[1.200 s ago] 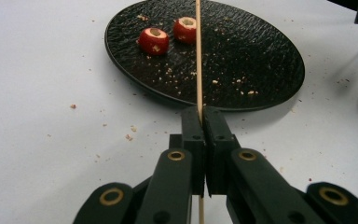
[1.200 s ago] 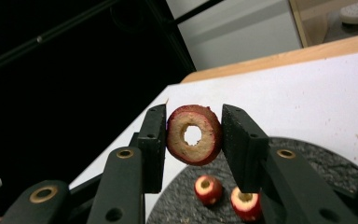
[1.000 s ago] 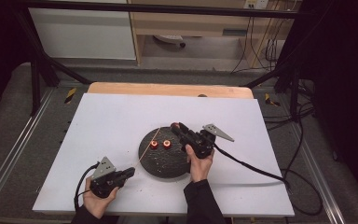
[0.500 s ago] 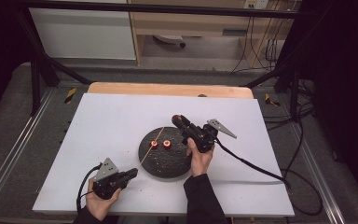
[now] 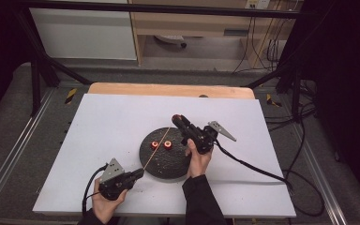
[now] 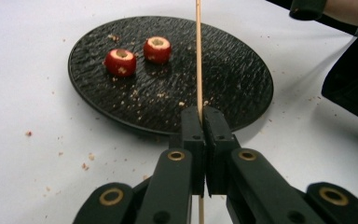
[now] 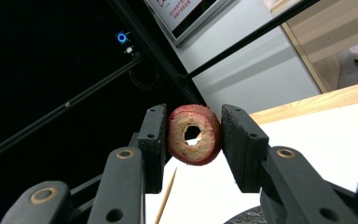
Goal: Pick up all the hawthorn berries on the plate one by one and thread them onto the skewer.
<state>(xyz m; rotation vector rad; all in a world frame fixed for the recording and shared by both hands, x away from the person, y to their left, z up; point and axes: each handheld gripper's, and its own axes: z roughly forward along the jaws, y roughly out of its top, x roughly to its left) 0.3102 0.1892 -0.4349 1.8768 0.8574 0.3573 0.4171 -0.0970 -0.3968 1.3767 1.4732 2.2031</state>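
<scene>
White table [image 5: 103,122] | right tool [image 7: 193,135] view: fruit ring's [image 7: 195,134] hole visible

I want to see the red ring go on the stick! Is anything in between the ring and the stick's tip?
Nothing visible blocks it. The right hand-held gripper holds the cored fruit ring with its hole open, and the skewer tip sits just below, with only air between them.
</scene>
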